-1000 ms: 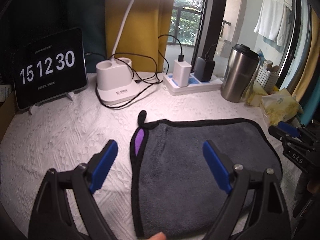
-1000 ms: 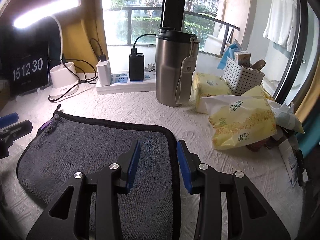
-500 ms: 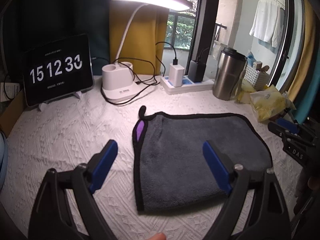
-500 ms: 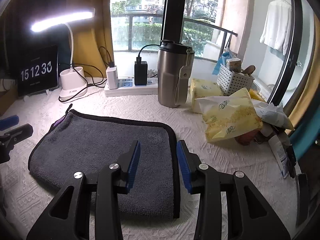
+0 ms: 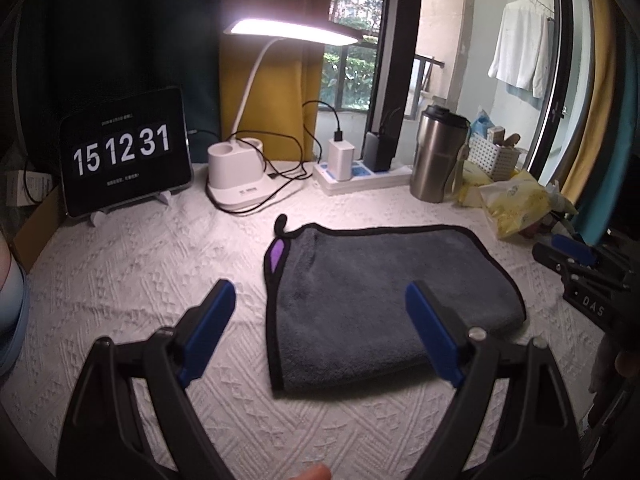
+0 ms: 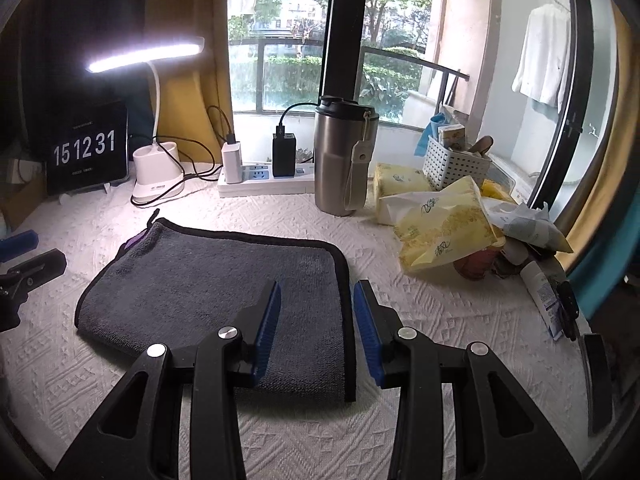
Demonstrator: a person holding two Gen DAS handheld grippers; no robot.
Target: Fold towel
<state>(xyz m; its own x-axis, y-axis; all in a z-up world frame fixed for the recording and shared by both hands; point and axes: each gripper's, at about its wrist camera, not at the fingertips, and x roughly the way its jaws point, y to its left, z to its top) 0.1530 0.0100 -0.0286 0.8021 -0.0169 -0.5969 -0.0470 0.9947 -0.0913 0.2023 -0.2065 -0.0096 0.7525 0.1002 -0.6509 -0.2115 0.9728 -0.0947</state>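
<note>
The grey towel (image 5: 384, 296) lies folded flat on the white textured tablecloth (image 5: 132, 272), its black-trimmed edges squared up and a purple tag (image 5: 277, 254) showing at the corner that points toward the lamp base (image 5: 236, 176). The left gripper (image 5: 320, 328) hovers above the cloth on the near side of the towel with its jaws spread wide and nothing between them; one blue pad sits over bare cloth, the other over the towel's near edge. The right gripper (image 6: 316, 328) hangs over the towel's opposite end, its 2 blue pads parted by a narrow gap that straddles the black border without pinching it. Beyond the towel from the grippers stand the lit desk lamp (image 6: 148, 54), a power strip (image 6: 266, 180) with 2 chargers plugged in, and a steel tumbler (image 6: 344, 156). A tablet clock (image 5: 124, 160) reading 15 12 31 leans on its stand to the lamp's side away from the towel. Yellow tissue packs (image 6: 440, 232) and a white basket (image 6: 456, 160) crowd the cloth past the tumbler, well apart from the towel.
</note>
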